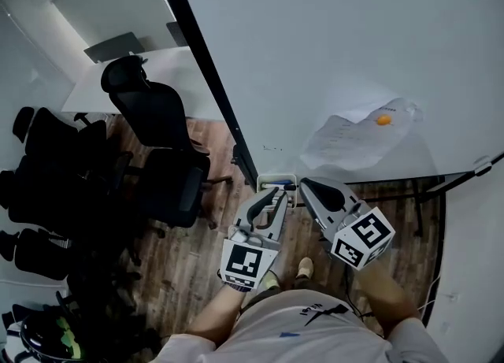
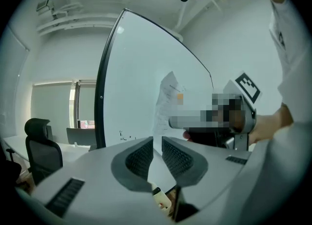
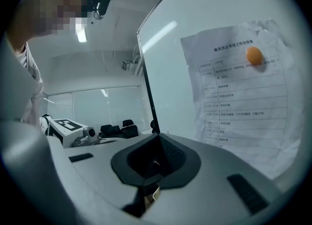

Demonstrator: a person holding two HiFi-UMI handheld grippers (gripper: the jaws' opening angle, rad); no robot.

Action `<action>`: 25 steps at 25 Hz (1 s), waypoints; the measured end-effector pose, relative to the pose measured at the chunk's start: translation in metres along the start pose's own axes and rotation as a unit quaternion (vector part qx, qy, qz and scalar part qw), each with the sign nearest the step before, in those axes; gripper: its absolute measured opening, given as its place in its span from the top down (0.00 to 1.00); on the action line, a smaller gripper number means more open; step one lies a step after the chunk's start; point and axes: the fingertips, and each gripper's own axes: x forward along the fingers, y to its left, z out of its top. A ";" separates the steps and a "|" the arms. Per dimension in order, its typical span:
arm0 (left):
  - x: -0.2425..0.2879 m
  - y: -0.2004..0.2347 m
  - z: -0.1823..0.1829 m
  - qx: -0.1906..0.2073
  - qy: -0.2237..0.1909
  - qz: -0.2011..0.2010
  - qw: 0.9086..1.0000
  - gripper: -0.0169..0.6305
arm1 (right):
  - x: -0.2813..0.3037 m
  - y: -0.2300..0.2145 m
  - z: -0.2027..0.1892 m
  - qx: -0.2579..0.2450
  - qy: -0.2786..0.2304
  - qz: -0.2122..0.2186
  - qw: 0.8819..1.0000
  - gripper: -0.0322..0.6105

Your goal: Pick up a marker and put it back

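At far left, black mesh-backed office chairs (image 1: pixel 157 141) stand on a wood-plank floor (image 1: pixel 189 251), beside the black frame of a glossy whiteboard (image 1: pixel 315 54). The left claw (image 2: pixel 157 145), smooth grey shells with ribbed dark pads, is narrowed to a slim gap with nothing in it. Just ahead of it, the marker (image 1: pixel 278 187) seems to lie in a small white tray (image 1: pixel 266 180) at the board's lower edge, though it is too small to be sure. The right claw (image 3: pixel 158 143) is pinched together and empty, near a crumpled printed sheet (image 1: pixel 346 141) pinned by a round orange magnet (image 1: pixel 383 120).
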 end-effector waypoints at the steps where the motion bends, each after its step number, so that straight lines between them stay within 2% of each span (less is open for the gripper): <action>1: -0.004 0.001 0.007 -0.001 -0.007 0.002 1.000 0.88 | 0.001 0.003 0.003 -0.002 -0.002 0.002 1.000 0.93; 5: -0.019 0.006 0.028 -0.011 -0.034 0.008 0.999 0.92 | 0.003 0.015 0.011 -0.011 -0.010 0.010 1.000 0.93; 8: -0.028 0.011 0.030 -0.028 -0.036 0.009 0.999 0.95 | 0.006 0.024 0.014 -0.016 -0.013 0.015 1.000 0.93; 18: -0.039 0.022 0.038 -0.049 -0.040 0.017 0.998 0.96 | 0.012 0.039 0.013 -0.020 -0.007 0.018 1.000 0.93; 25: -0.038 0.022 0.039 -0.050 -0.043 0.013 0.998 0.96 | 0.013 0.040 0.010 -0.019 -0.002 0.016 1.000 0.93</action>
